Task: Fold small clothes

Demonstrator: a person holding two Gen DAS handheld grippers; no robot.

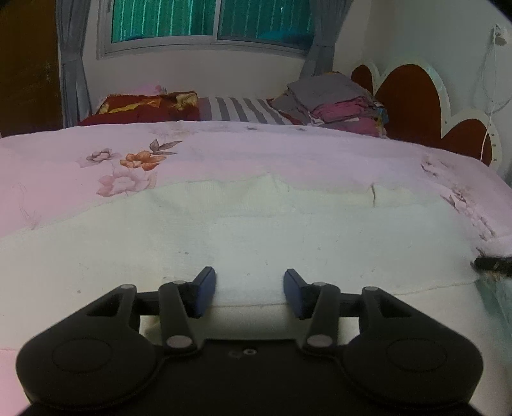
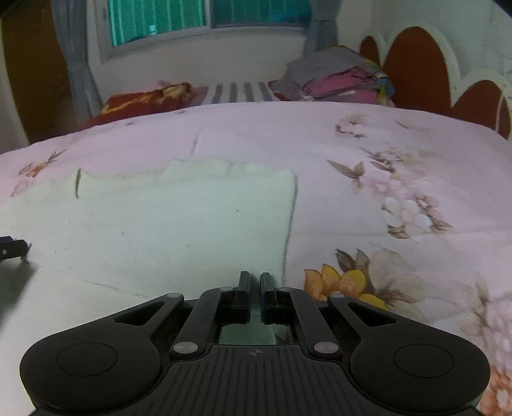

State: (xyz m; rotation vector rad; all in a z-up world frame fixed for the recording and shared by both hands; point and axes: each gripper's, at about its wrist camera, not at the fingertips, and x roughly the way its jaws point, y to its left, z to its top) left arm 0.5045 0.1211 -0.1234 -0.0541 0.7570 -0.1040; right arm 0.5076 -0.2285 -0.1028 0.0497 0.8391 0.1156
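Nearest in the left wrist view, the left tool [image 1: 249, 292] has its blue-padded fingers spread wide apart with nothing between them, poised over the near folded edge of the white cloth [image 1: 256, 230]. In the right wrist view, the right tool [image 2: 255, 296] has its fingers drawn almost together, pinching a pale bit of the white cloth [image 2: 179, 217] at its near right corner. The white cloth lies spread flat on the pink floral bedspread [image 2: 368, 153], its ribbed far edge [image 2: 198, 168] running across beyond both tools. Beyond the white cloth, at the far side of the bed, lie a red patterned pillow [image 1: 144, 107], a grey-striped sheet [image 1: 243, 108] and a stack of folded clothes [image 1: 336, 99]. To the right of the stack stands a red heart-shaped headboard [image 1: 406, 92]; behind it all is a window [image 1: 211, 22] with grey curtains [image 1: 72, 64].
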